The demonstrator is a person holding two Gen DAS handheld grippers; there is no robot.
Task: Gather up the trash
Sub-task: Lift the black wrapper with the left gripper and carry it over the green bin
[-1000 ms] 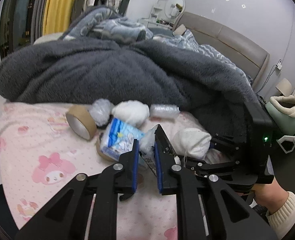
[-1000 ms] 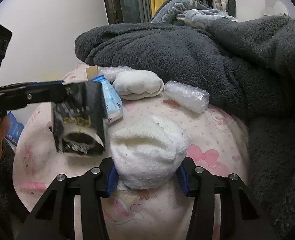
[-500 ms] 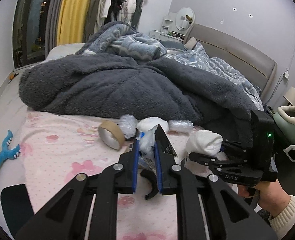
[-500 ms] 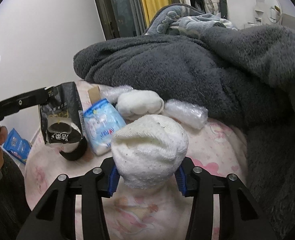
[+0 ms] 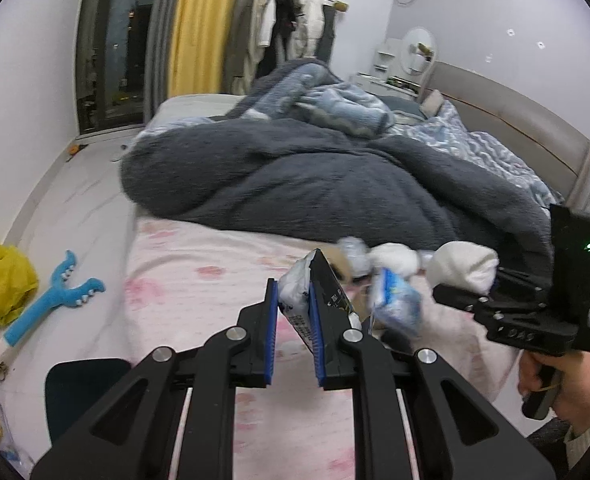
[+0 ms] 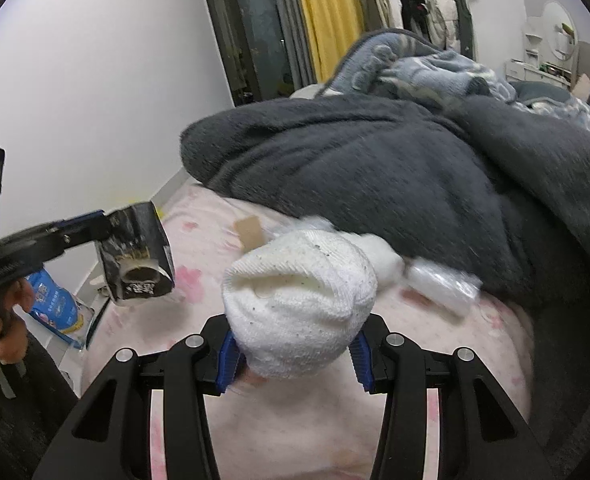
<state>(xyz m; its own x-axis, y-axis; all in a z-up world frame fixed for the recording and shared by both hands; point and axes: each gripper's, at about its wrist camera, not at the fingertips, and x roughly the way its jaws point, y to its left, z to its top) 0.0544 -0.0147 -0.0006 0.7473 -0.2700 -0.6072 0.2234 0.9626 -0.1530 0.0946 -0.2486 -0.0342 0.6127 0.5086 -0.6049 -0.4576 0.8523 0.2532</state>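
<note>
Midway through a bedroom clean-up: the left gripper (image 5: 293,304) is clamped narrow on a crumpled black printed snack packet (image 6: 137,256), while the right gripper (image 6: 293,354) squeezes a balled white knitted sock (image 6: 299,300), both carried clear of the pink cartoon-print bedsheet (image 5: 199,276). Left lying near the dark grey fleece blanket (image 5: 315,184): a blue-and-white tissue pack (image 5: 395,300), a clear bubble-wrap roll (image 6: 443,284), a brown tape roll (image 5: 337,266) and white wads. Motion blur smears that far pile; no bin is in view.
</note>
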